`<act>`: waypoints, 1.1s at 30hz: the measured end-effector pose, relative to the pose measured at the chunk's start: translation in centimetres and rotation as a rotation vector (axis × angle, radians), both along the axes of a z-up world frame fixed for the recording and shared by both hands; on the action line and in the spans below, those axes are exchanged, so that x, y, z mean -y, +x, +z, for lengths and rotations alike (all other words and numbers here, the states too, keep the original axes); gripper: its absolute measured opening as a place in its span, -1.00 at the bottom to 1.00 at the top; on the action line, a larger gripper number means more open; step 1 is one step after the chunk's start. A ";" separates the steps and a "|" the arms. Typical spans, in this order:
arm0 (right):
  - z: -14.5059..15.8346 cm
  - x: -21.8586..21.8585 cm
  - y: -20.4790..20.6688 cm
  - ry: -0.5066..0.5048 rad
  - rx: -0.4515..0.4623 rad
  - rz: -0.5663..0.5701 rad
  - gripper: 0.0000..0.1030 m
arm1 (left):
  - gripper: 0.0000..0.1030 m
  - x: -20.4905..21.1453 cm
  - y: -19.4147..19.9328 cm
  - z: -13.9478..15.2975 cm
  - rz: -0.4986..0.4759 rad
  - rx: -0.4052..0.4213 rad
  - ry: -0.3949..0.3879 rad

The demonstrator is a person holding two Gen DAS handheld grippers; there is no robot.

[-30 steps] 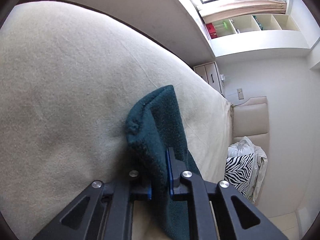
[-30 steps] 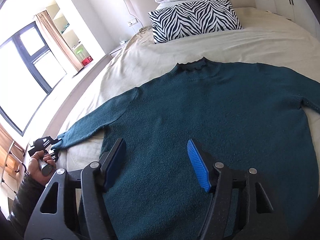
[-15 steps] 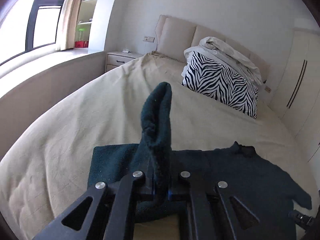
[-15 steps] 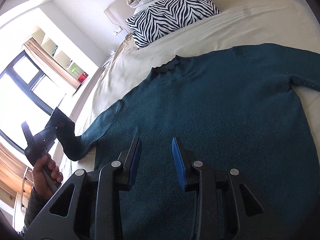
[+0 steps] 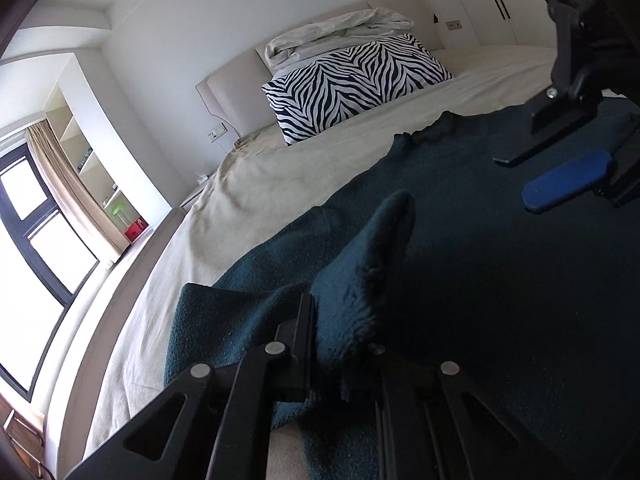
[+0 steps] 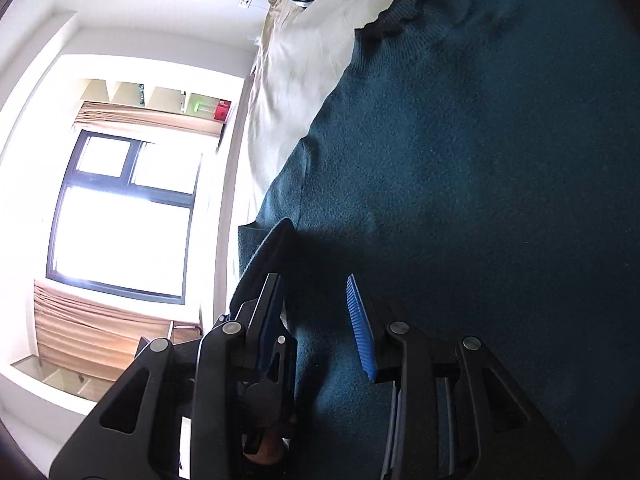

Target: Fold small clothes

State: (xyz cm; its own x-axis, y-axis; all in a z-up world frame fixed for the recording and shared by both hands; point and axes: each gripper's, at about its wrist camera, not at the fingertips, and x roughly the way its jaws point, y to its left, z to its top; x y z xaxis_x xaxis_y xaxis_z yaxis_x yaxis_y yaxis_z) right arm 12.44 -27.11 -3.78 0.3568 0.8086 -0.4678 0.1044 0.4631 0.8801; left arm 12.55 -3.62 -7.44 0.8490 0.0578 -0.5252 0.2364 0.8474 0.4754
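While the dark teal knitted sweater (image 5: 500,280) lies flat on the cream bed (image 5: 280,184), the left gripper (image 5: 340,344) pinches its sleeve cuff (image 5: 372,256) to fold inward; the right gripper (image 6: 316,320) hovers, fingers apart.

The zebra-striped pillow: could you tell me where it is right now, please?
In the left wrist view the zebra-striped pillow leans against the beige headboard, under crumpled white bedding, beyond the dark teal knitted sweater.

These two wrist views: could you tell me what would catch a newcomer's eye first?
A dark teal sweater spreads across the cream bed, its sleeve cuff pinched in the left gripper. A zebra-striped pillow stands out at the headboard, and the right gripper hovers open over the sweater.
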 end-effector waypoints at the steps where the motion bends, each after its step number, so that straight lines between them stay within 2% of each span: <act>1: -0.3 -0.9 0.8 0.033 -0.015 0.018 -0.35 | -0.77 -0.1 0.0 -0.1 0.000 -0.005 0.001; 3: -0.6 -2.8 2.1 0.066 -0.049 0.043 -0.35 | -0.77 0.0 0.3 -0.3 0.003 -0.013 0.002; 11: -2.5 -6.5 5.2 0.062 -0.149 0.074 -0.35 | -0.77 -0.1 0.0 -0.2 0.015 0.010 0.001; 14: -2.3 -7.5 5.6 0.028 -0.100 0.099 -0.40 | -0.77 0.1 0.0 -0.3 0.017 0.014 0.013; 16: -1.6 -8.1 5.5 -0.026 -0.057 0.131 -0.64 | -0.76 0.1 0.0 -0.2 0.021 0.017 0.016; 17: -1.3 -8.4 5.5 -0.055 -0.041 0.144 -0.85 | -0.76 0.2 -0.1 -0.2 0.022 0.019 0.017; 18: -0.9 -8.5 5.5 -0.076 -0.026 0.147 -0.85 | -0.74 0.3 -0.3 -0.1 0.024 0.024 0.020; 20: 0.2 -8.1 5.5 -0.128 0.015 0.134 -0.86 | -0.58 0.5 -0.7 0.3 0.024 0.040 0.019; 21: 0.9 -7.8 5.4 -0.170 0.041 0.123 -0.87 | -0.41 0.5 -0.9 0.6 0.023 0.044 0.007; 23: 1.9 -7.0 5.6 -0.241 0.079 0.101 -0.87 | -0.35 0.2 -1.3 1.6 0.017 0.049 -0.040; 27: 3.2 -4.7 5.5 -0.376 0.092 0.061 -0.88 | -0.35 -0.8 -1.3 3.2 0.018 0.009 -0.161; 33: 3.8 1.7 4.9 -0.564 0.089 -0.012 -0.88 | -0.35 -5.4 0.0 5.2 0.075 -0.070 -0.411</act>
State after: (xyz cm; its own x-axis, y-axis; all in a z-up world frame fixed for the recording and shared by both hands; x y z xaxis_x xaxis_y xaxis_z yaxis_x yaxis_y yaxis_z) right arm 17.36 -28.79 0.01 0.4222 0.4379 -0.7937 0.0496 0.8631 0.5026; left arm 12.56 1.81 -2.19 0.8118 -0.1077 -0.5739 0.1862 0.9793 0.0796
